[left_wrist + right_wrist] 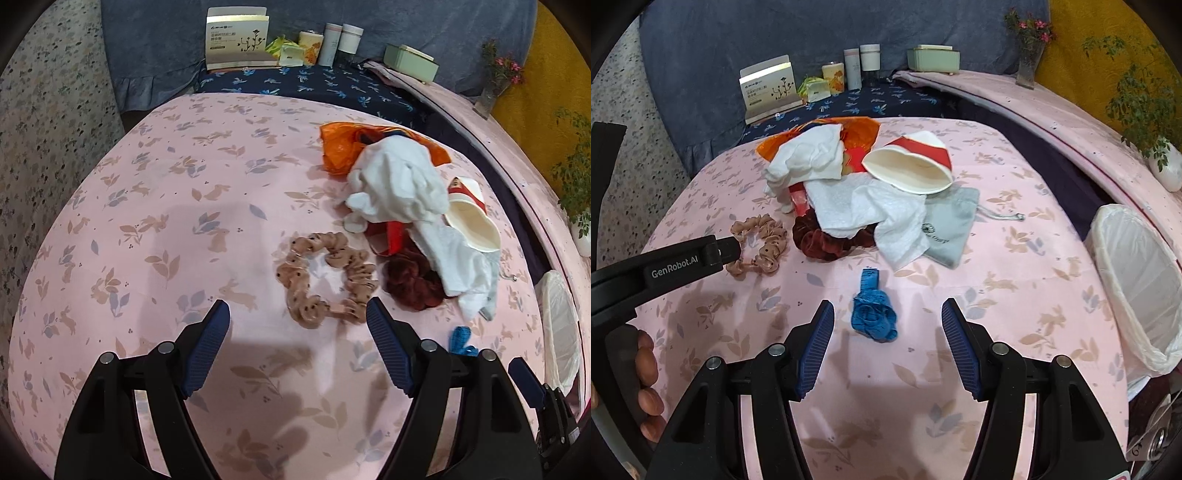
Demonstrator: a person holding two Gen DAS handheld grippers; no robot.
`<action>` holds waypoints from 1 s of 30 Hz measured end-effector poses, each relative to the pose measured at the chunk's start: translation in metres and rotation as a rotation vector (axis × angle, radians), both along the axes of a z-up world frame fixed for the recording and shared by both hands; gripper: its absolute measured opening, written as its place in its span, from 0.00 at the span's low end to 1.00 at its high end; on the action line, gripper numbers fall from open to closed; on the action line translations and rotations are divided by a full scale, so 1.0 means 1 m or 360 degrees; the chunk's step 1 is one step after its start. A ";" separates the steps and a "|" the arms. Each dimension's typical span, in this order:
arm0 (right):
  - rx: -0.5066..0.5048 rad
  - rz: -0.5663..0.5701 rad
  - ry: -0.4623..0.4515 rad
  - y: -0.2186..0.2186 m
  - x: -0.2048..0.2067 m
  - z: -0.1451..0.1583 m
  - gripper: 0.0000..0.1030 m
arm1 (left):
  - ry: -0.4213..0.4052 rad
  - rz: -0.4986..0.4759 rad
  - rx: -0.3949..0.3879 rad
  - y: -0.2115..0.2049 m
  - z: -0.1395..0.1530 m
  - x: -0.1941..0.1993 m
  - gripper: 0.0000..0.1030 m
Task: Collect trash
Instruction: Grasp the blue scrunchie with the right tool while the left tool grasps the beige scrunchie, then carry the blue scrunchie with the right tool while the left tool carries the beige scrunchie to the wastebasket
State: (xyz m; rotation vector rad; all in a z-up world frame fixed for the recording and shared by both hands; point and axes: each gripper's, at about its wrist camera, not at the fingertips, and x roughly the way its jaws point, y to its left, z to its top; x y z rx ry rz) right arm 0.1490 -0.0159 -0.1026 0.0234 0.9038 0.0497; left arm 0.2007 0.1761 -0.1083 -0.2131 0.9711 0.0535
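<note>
Nearest, R view: right gripper (pixel 888 310) with jaws apart, nothing gripped, over pink bedsheet (pixel 1015 350). Blue lace scrap (pixel 873 314) lies on the sheet between & just past the fingertips, long axis running away from camera, strap end far. In L view only its edge shows, behind a finger.

L view: left gripper (pixel 297 314) released, empty; tan scrunchie (pixel 327 277) flat just beyond the tips. R view alone shows a hand (pixel 646 384) on the left tool's handle.

Mid: maroon scrunchie (pixel 827 242) partly under white tissues (pixel 871 212). Paper cup (pixel 910 168) on its side, mouth toward R camera, long axis slanting away. Grey pouch (pixel 951 225) clear only in R view. Orange bag (pixel 341 146) farthest in the pile.

Right of bed: lined bin (pixel 1137 280), fully seen in R view, a sliver in L view.

Far: boxes (pixel 238 40) & bottles (pixel 341 40).
</note>
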 end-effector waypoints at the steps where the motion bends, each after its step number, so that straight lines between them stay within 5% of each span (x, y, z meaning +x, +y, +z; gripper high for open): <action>1: -0.0001 0.0005 0.0008 0.002 0.002 -0.002 0.57 | 0.0004 0.0002 -0.0003 0.003 -0.002 0.003 0.70; 14: -0.0012 0.0025 0.0090 0.013 0.022 -0.023 0.47 | 0.0064 -0.0011 0.0010 0.007 -0.025 0.034 0.66; 19: -0.0004 0.0036 0.0110 0.013 0.022 -0.028 0.34 | 0.0054 -0.0060 0.0028 0.000 -0.024 0.036 0.44; 23: 0.0004 0.0060 0.0112 0.013 0.020 -0.026 0.23 | 0.0063 -0.0083 0.0007 -0.005 -0.023 0.033 0.14; 30: 0.0052 0.0050 0.0071 0.005 0.012 -0.014 0.22 | 0.0027 -0.0119 0.0004 -0.020 -0.009 0.016 0.10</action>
